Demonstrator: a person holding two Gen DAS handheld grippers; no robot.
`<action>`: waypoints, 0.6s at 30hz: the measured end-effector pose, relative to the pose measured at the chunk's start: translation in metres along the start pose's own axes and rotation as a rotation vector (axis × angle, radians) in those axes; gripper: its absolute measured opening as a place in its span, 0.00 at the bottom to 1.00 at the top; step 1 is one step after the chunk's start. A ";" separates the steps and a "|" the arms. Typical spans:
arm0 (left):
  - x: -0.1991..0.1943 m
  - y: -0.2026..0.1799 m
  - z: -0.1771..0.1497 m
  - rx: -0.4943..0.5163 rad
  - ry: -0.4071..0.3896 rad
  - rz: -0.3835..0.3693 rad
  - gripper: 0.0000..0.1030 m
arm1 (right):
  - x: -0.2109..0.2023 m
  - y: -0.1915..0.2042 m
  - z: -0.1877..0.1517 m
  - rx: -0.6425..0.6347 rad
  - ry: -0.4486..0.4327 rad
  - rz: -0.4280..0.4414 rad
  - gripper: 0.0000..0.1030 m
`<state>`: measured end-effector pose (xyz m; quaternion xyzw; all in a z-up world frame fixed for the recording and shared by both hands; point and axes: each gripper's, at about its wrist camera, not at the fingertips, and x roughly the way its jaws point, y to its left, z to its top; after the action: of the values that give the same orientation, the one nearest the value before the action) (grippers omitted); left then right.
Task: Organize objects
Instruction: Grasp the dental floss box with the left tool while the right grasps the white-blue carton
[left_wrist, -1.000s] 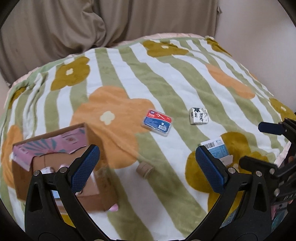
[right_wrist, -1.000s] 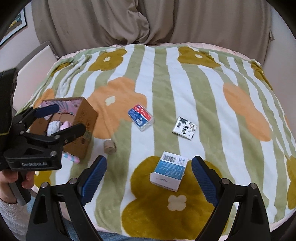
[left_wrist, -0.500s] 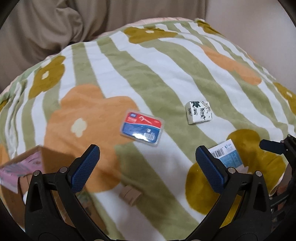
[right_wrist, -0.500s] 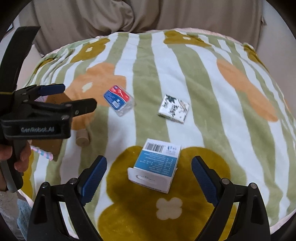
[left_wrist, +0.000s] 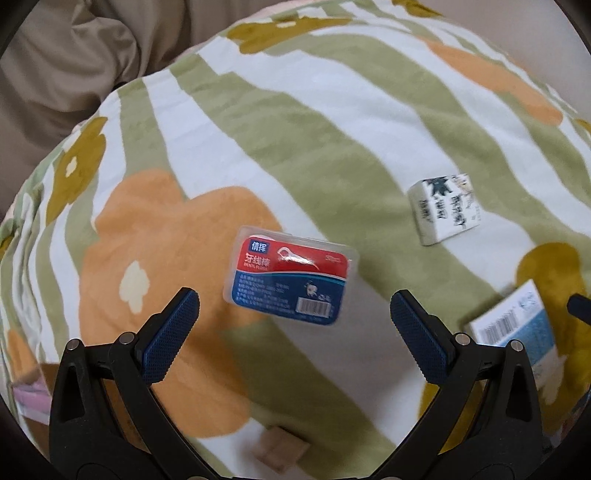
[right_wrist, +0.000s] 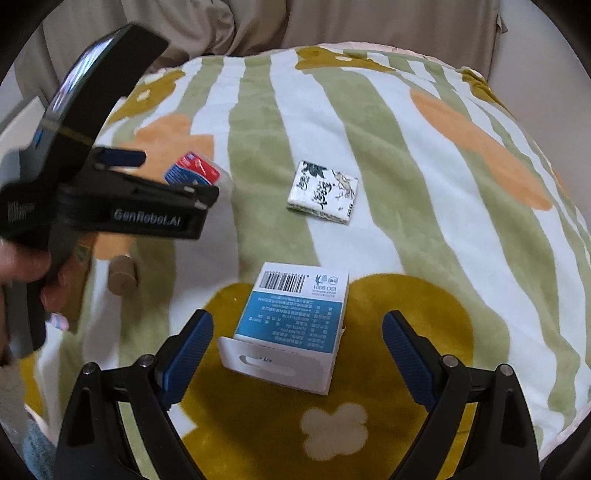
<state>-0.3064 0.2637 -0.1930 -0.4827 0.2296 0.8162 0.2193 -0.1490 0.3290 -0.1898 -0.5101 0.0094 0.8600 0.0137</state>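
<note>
A red and blue dental floss box (left_wrist: 291, 280) lies on the striped flower blanket, just ahead of my open left gripper (left_wrist: 293, 334); it also shows in the right wrist view (right_wrist: 192, 173), partly behind the left gripper's body (right_wrist: 110, 206). A blue and white carton (right_wrist: 291, 325) lies flat just ahead of my open right gripper (right_wrist: 297, 358); its corner shows in the left wrist view (left_wrist: 513, 328). A black and white tissue pack (right_wrist: 324, 192) lies farther back; it also shows in the left wrist view (left_wrist: 443, 208). Both grippers are empty.
A small tan roll (right_wrist: 122, 277) lies left of the carton, also low in the left wrist view (left_wrist: 282, 448). A cardboard box edge (left_wrist: 33, 391) shows at the lower left. Beige cushions (right_wrist: 332, 22) stand behind the blanket (right_wrist: 406, 147).
Both grippers moved forward and down. The floss box now lies close before the left gripper, the carton close before the right. The cardboard box slid almost out of view.
</note>
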 end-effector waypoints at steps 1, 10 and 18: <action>0.003 0.001 0.001 0.002 0.004 0.001 1.00 | 0.003 0.001 0.000 0.003 0.004 0.001 0.89; 0.034 0.010 0.007 -0.001 0.060 0.008 1.00 | 0.024 0.017 0.009 -0.011 0.023 -0.075 0.89; 0.042 0.012 0.007 0.006 0.062 -0.033 0.78 | 0.042 0.020 0.008 -0.012 0.062 -0.106 0.82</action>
<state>-0.3365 0.2640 -0.2254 -0.5106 0.2307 0.7966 0.2268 -0.1771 0.3101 -0.2226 -0.5362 -0.0221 0.8419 0.0559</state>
